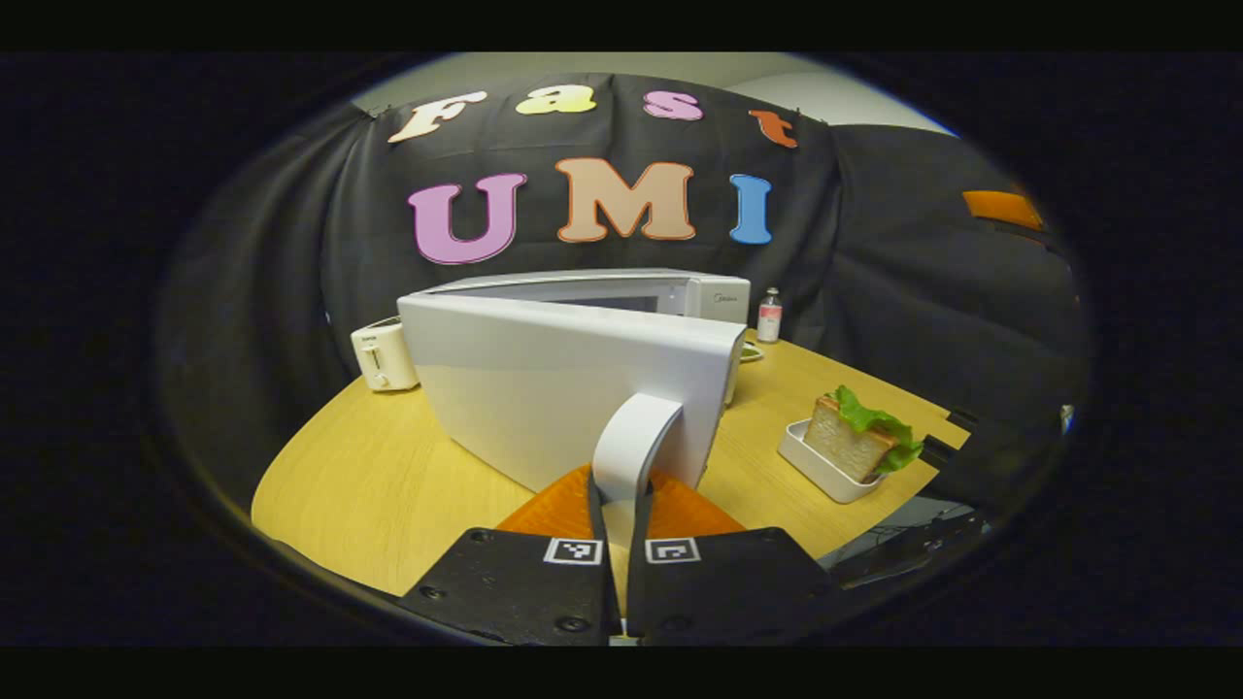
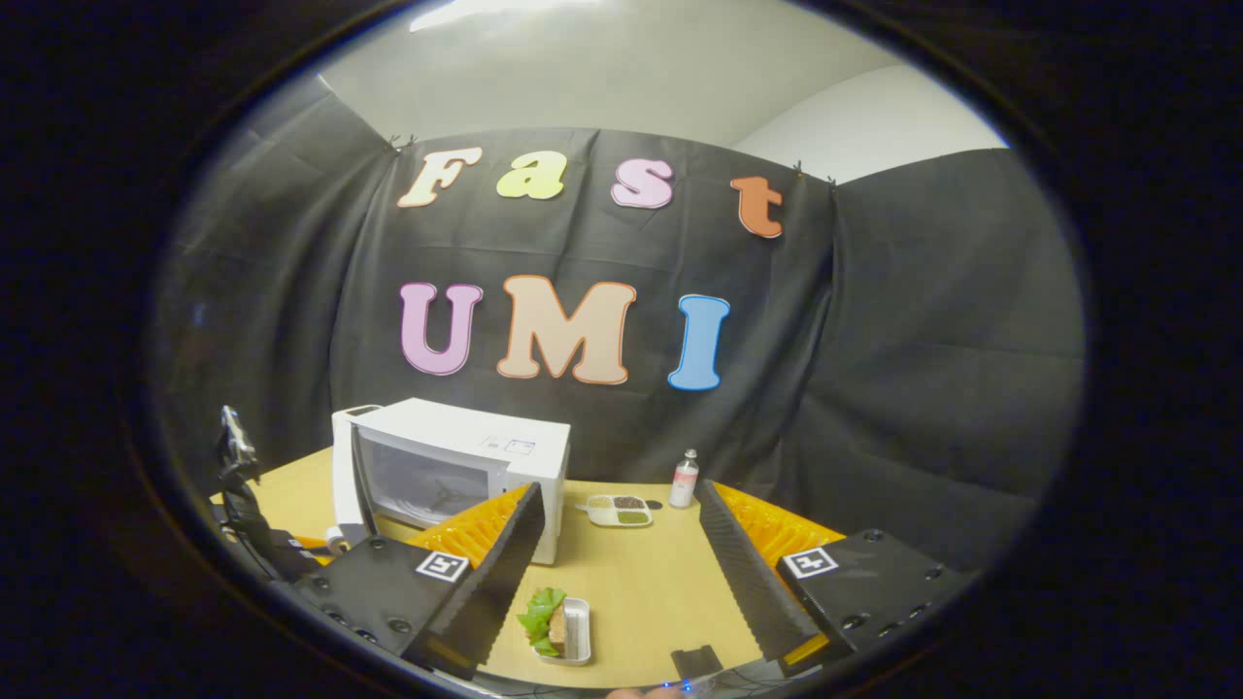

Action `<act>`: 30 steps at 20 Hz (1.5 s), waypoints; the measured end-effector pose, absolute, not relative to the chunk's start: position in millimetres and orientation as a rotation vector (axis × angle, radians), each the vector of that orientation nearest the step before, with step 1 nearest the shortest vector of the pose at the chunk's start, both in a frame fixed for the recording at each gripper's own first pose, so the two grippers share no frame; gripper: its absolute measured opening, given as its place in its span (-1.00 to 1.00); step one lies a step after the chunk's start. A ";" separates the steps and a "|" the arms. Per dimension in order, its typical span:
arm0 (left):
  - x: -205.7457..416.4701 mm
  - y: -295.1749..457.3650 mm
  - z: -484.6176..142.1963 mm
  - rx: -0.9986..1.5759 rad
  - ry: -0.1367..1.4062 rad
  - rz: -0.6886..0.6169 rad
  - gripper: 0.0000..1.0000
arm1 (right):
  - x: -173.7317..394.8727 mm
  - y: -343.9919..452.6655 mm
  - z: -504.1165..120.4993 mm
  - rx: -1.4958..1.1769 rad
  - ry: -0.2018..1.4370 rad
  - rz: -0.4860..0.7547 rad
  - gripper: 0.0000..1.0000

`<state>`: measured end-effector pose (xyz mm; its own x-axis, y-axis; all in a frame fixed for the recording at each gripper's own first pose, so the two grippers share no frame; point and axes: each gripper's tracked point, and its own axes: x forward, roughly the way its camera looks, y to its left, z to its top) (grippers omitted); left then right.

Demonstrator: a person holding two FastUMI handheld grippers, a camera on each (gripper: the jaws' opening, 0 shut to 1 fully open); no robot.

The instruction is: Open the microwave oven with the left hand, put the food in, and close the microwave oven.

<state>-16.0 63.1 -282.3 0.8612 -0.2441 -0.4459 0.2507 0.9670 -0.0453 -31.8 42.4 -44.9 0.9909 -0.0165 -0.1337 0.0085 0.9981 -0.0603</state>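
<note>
The left gripper view sits close against the microwave (image 1: 573,379) door, facing the back wall. The right gripper view looks from farther back, higher. Both share microwave, table (image 2: 641,573), sandwich tray (image 2: 561,629).

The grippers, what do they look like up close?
Each is a two-finger tool. The left gripper has a black blocky body carrying two small square black-and-white marker tags, one per side. The right gripper has the same black body with screws and one tag on each side, and its long fingers have ribbed inner faces.

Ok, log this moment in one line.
left hand-held gripper: shut on door handle | microwave door: open | right hand-held gripper: open | sandwich: in tray
</note>
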 end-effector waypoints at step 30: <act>-77.4 180.0 -244.7 -0.032 0.388 -0.150 0.99 | -41.3 99.2 -90.5 -0.090 0.181 -0.001 1.00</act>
<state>-77.4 180.0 -244.7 0.9147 -0.1521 -0.3744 0.1399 0.9884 -0.0598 -41.3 99.2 -90.5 0.9837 -0.0095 -0.1798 -0.0067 0.9960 -0.0893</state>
